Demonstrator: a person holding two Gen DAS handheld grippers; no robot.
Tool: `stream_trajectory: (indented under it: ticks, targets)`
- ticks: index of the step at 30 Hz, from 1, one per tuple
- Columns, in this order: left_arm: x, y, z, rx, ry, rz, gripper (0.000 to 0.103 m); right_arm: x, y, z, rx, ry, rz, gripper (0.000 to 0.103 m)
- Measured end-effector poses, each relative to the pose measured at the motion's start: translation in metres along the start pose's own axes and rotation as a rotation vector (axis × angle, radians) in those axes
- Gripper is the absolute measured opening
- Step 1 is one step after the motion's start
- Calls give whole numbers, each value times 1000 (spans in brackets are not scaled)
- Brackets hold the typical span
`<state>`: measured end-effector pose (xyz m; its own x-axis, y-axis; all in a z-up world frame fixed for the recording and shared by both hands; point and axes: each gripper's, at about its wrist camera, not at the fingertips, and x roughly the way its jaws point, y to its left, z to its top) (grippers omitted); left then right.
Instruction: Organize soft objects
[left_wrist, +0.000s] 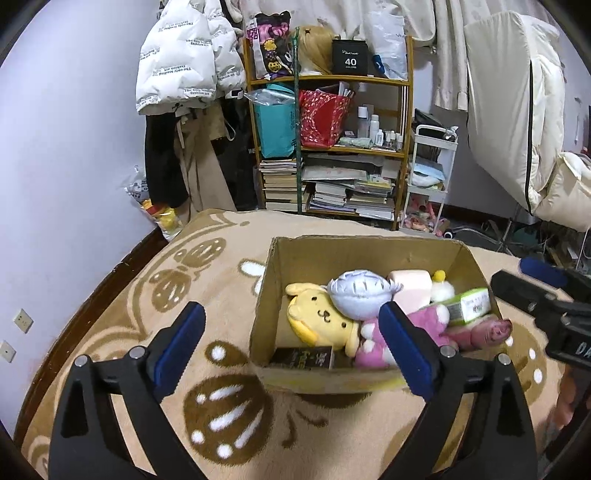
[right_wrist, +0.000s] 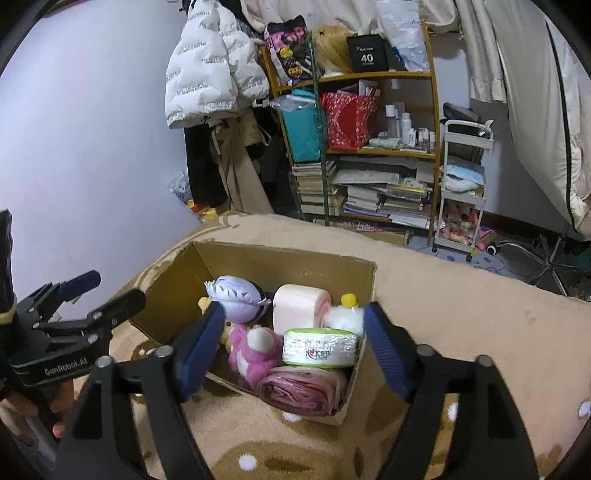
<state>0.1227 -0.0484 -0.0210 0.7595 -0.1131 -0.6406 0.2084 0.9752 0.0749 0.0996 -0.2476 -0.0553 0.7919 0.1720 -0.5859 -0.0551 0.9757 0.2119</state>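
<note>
An open cardboard box (left_wrist: 306, 254) (right_wrist: 177, 291) sits on a beige patterned blanket. Inside lie a yellow dog plush (left_wrist: 321, 321), a pale lilac plush head (left_wrist: 356, 297) (right_wrist: 236, 295), a pink plush (left_wrist: 428, 325) (right_wrist: 255, 350), a pale pink foam block (left_wrist: 413, 288) (right_wrist: 299, 306), a white and yellow plush (left_wrist: 441, 286) (right_wrist: 347, 314), a green-edged tissue pack (left_wrist: 469, 306) (right_wrist: 319, 347) and a pink rolled cloth (left_wrist: 484, 332) (right_wrist: 303, 387). My left gripper (left_wrist: 291, 347) is open and empty, just in front of the box. My right gripper (right_wrist: 295, 347) is open and empty above the box's near corner.
The blanket (left_wrist: 207, 302) (right_wrist: 461, 314) covers a bed-like surface with a wall on the left. Behind stand a wooden shelf (left_wrist: 332, 147) (right_wrist: 362, 147) full of books and bags, hanging coats (left_wrist: 177, 66), and a white cart (left_wrist: 428, 177) (right_wrist: 461, 184).
</note>
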Motion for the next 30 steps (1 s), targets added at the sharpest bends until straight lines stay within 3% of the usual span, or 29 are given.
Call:
stream_trajectory:
  ticks: [7,18,30]
  targets:
    - [-38,5,-9,15,-20,44,101,-34,4,-1,7,-39,-1,103]
    - [-112,12,-20,25,-103,112,102,-97,17,-12,-17,-102,-27,103]
    - [-154,29,-40,-11,-121,133,102,-143,27,-34,-57,-132,-80,103]
